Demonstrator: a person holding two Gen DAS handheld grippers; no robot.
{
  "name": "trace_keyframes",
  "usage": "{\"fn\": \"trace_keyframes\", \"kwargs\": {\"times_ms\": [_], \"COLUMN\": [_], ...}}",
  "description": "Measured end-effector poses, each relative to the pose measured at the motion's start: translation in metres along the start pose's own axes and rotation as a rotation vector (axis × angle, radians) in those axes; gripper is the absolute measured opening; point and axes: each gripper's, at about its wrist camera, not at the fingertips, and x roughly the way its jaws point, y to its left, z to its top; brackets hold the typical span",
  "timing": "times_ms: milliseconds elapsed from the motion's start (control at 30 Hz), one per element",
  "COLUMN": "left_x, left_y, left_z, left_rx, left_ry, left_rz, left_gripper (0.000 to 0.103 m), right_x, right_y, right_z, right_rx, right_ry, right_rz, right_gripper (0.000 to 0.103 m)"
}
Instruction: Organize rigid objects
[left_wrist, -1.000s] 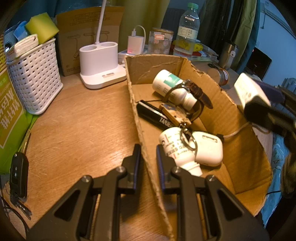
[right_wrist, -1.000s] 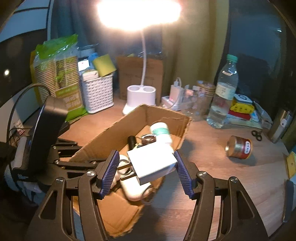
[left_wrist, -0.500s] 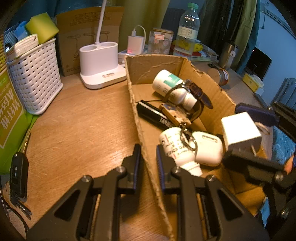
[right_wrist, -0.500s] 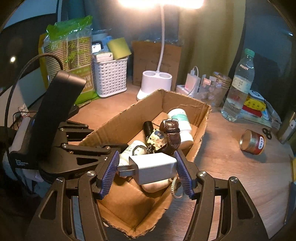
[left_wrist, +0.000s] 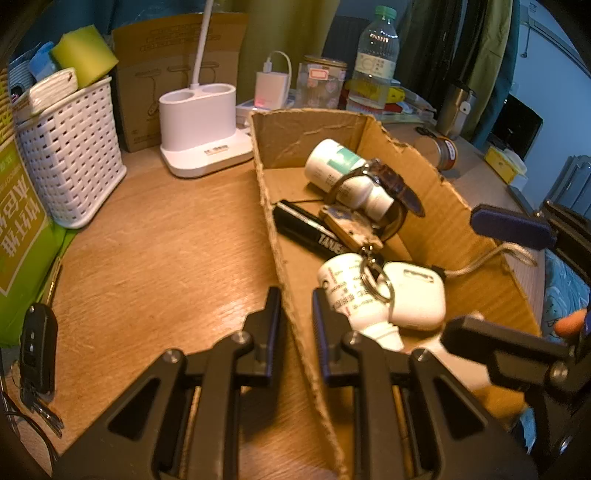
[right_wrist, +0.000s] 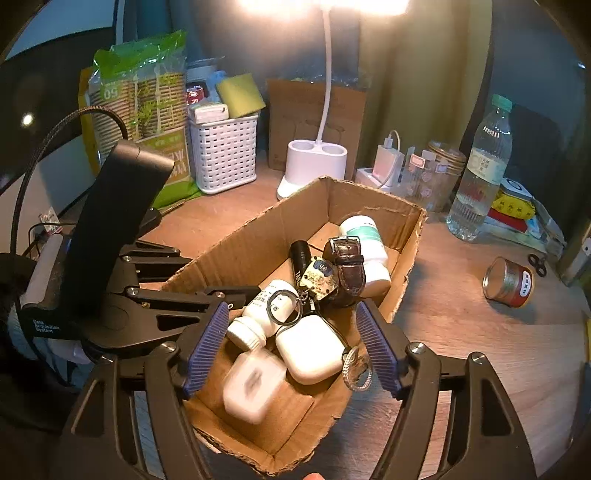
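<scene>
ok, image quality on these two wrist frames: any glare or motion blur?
Right wrist: lamp head blown out at the top edge; white charger motion-smeared in the cardboard box, the rest sharp. Left wrist: even, dimmer light, no glare; strong fisheye bending at the white basket.

Home setting, likely bedroom or study corner: wooden desk (left_wrist: 155, 258) under desk lamp (right_wrist: 314, 162), white basket (left_wrist: 70, 155) upper left, water bottle (left_wrist: 375, 62), plugged charger (left_wrist: 272, 88), coats hanging upper right.
</scene>
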Motion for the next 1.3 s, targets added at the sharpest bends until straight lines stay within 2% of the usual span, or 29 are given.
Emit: {"fn": "trace_keyframes", "kwargs": {"times_ms": [567, 933, 1300], "left_x": [-0.001, -0.002, -0.002], "left_y": [0.001, 0.001, 0.001], "left_z": [0.000, 0.001, 0.001], "left_rx": [0.001, 0.002, 0.002], "left_ry": [0.000, -0.001, -0.001], "left_rz": [0.001, 0.003, 0.003], "left_gripper": [0.018, 0.018, 0.018], "right_x": [-0.014, -0.023, -0.024], "right_y": [-0.013, -0.044, -0.053], "right_z": [0.005, 0.004, -0.001], "right_rx": [0.033, 0.110, 0.130], "right_ry": [-0.029, -0.041, -0.034], "right_rz": [-0.056, -0.126, -0.153], "right_gripper": [0.075, 0.075, 0.075]}}
